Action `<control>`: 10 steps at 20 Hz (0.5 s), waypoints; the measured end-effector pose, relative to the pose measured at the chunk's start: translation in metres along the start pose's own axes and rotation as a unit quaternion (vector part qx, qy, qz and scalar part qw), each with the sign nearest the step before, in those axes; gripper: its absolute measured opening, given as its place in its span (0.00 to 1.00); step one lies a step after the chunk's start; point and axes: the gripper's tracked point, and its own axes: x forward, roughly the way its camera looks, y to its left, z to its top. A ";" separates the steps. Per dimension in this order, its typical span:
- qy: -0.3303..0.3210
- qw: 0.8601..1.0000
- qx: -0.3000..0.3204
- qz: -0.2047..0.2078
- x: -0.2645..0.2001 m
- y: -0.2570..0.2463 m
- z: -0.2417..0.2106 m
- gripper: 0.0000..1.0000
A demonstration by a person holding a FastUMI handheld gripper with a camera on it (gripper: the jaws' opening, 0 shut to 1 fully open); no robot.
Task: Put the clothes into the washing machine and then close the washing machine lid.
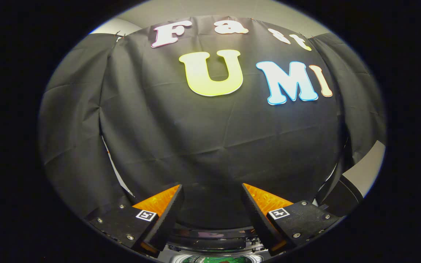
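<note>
My gripper (211, 186) is open, and its two orange fingers (159, 201) with black pads stand wide apart with nothing between them. It points at the black cloth wall (214, 146). Low between the finger bases is a dark, glossy curved part of the washing machine (210, 233); I cannot tell whether it is the lid or the top panel. Below that a strip of white rim (175, 258) shows, with something green (214, 260) inside it. Whether the green thing is clothing I cannot tell.
The black cloth wall wraps around ahead and to both sides, close in front of the fingers. A pale grey surface (365, 170) with a dark block (342, 199) under it stands to the right of the right finger.
</note>
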 end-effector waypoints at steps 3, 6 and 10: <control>0.033 0.999 -0.006 -0.013 0.014 -0.008 -0.017 0.96; 0.052 0.998 -0.044 -0.015 0.021 -0.010 -0.032 0.96; 0.055 0.997 -0.048 -0.007 0.016 -0.011 -0.032 0.96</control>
